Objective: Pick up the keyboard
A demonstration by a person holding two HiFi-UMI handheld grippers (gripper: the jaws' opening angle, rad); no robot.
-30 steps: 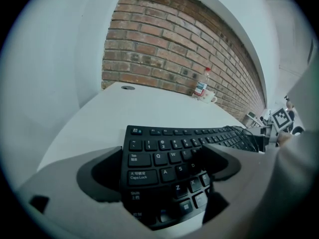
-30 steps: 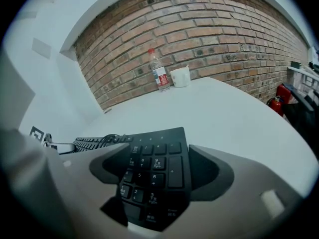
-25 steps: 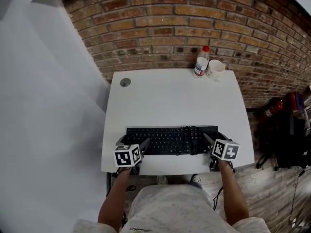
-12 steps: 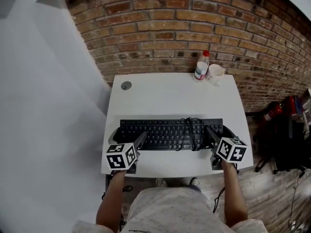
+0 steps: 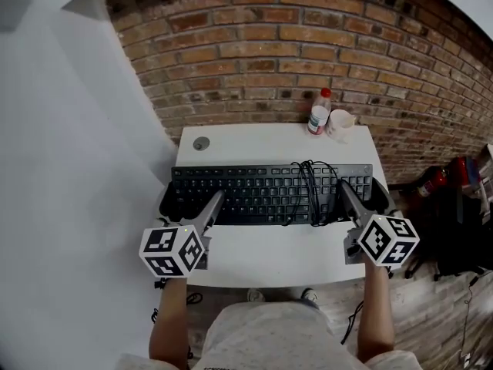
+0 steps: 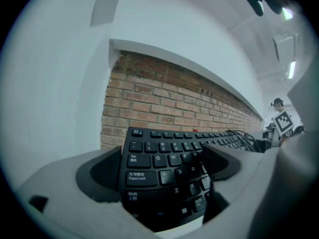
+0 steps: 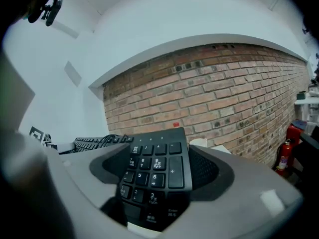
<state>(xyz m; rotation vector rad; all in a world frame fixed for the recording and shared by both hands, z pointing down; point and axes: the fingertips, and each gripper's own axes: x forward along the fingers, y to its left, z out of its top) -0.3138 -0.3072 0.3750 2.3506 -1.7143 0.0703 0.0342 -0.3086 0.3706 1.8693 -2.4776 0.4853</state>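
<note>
Over the white worktop [image 5: 262,141], holding the black keyboard [image 5: 254,193] level, spanning from left edge to right edge and seemingly floating clear of the surface, so judging the pick-up as all but done. Clamping its left end in the left tongs [image 5: 191,203] and its number-pad end in the right tongs [image 5: 363,199], both pinching narrow on the casing. Leaving only keeping it steady and minding the loose cable [image 5: 312,183] coiling on the keys.
</note>
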